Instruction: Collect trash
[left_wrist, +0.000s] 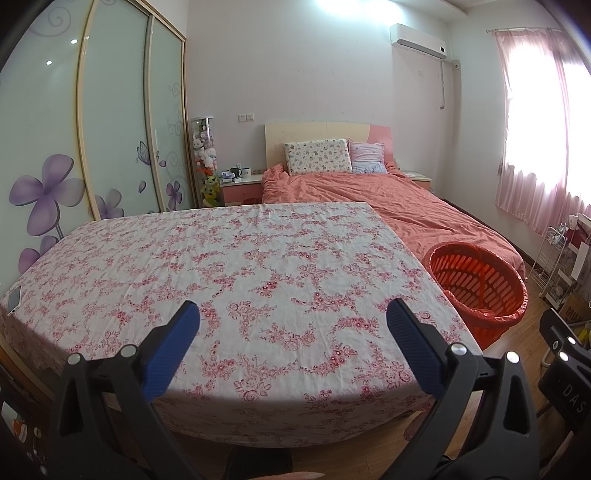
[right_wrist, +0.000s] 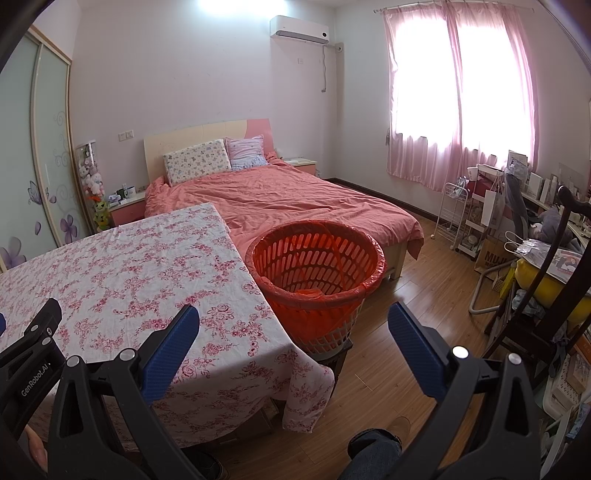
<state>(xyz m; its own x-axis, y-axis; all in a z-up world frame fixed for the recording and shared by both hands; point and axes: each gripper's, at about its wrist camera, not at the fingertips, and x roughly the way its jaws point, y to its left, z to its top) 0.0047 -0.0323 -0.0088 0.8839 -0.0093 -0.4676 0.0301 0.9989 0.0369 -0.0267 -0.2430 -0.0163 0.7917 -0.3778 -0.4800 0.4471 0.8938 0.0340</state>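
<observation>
An orange slotted basket (right_wrist: 317, 266) lined with an orange bag stands on a low stool at the table's right corner; in the left wrist view the basket (left_wrist: 480, 288) sits to the right. Crumpled orange plastic lies at its bottom. The table (left_wrist: 229, 266) wears a pink floral cloth, with no trash showing on it. My left gripper (left_wrist: 291, 321) hovers open above the table's near edge, blue pads wide apart, holding nothing. My right gripper (right_wrist: 291, 325) is open above the table's right corner, in front of the basket, also holding nothing.
A white phone (left_wrist: 14, 300) lies at the table's left edge. Behind the table is a bed (right_wrist: 288, 199) with an orange cover. A dark chair (right_wrist: 546, 288), wire cart (right_wrist: 452, 214) and bags crowd the right wall. Wooden floor (right_wrist: 417, 295) lies right of the basket. A person's shoe (right_wrist: 397, 428) shows below.
</observation>
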